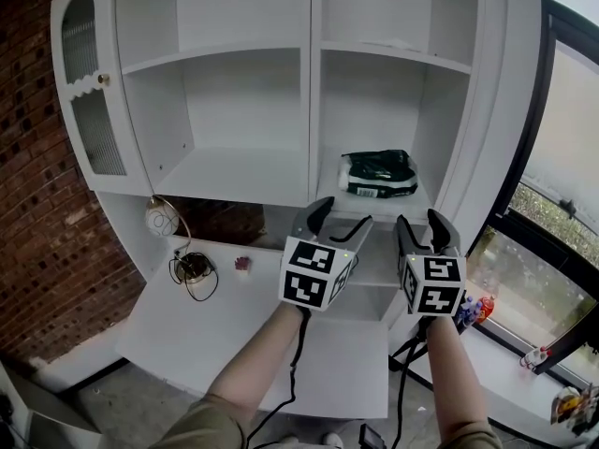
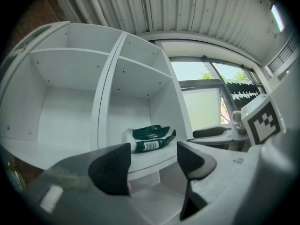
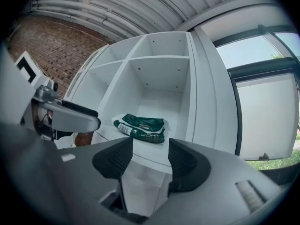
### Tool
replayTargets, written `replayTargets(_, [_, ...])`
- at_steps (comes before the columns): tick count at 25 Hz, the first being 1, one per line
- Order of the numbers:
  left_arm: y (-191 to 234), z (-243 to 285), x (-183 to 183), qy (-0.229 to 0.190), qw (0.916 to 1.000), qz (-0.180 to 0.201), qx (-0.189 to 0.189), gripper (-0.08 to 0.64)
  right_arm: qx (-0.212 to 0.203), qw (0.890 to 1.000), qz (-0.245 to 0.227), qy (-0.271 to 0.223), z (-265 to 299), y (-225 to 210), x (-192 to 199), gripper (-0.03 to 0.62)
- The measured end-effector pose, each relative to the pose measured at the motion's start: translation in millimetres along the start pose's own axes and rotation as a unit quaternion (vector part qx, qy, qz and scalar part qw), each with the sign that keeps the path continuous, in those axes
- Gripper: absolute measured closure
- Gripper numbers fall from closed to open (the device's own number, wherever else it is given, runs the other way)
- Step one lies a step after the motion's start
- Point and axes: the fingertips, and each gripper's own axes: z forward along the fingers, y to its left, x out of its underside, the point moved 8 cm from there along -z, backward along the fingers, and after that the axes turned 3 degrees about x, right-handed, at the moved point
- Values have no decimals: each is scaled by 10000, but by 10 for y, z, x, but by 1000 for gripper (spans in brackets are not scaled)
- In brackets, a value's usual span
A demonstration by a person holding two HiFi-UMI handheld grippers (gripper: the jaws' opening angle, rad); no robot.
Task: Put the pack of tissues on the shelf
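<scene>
Pack of tissues lying on shelf, label too small to read. Left gripper and right gripper near shelf front, fingers released, empty.

Right lower compartment open at the front. Pack of tissues occupies the middle of the shelf; bare strips remain along its front edge and both sides. Central divider bounds it left. Cabinet door stands open, far left.
</scene>
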Motion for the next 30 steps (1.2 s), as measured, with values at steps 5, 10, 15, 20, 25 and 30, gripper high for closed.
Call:
replayTargets(5, [-76,-139,78,-69,10000,-29,-31,287,-47,10000,-35,-18,-166,41,33,376])
replayTargets(10, [-160,-253,164,-4,9998,169,-92,333,-36,9999,-68,-100,-325,104,46,413])
replayTargets(15, [-223,-365,262,-48,9998,75,-161,387,-43,9999,67,-141,-468,197,132,449])
replayTargets(20, [-264,-467,389,-12,9997,50,-218,415,-14,9991,390,-157,-589,235,243,483])
replayTargets(25, [-300,-544,550,66,9995,17,-296,445,-85,9976,679,-51,-750,332,412,492])
replayTargets(30, [-414,-632,711,180,9994,-124,-253,451,-67,9964,845,23,-882,422,563,512])
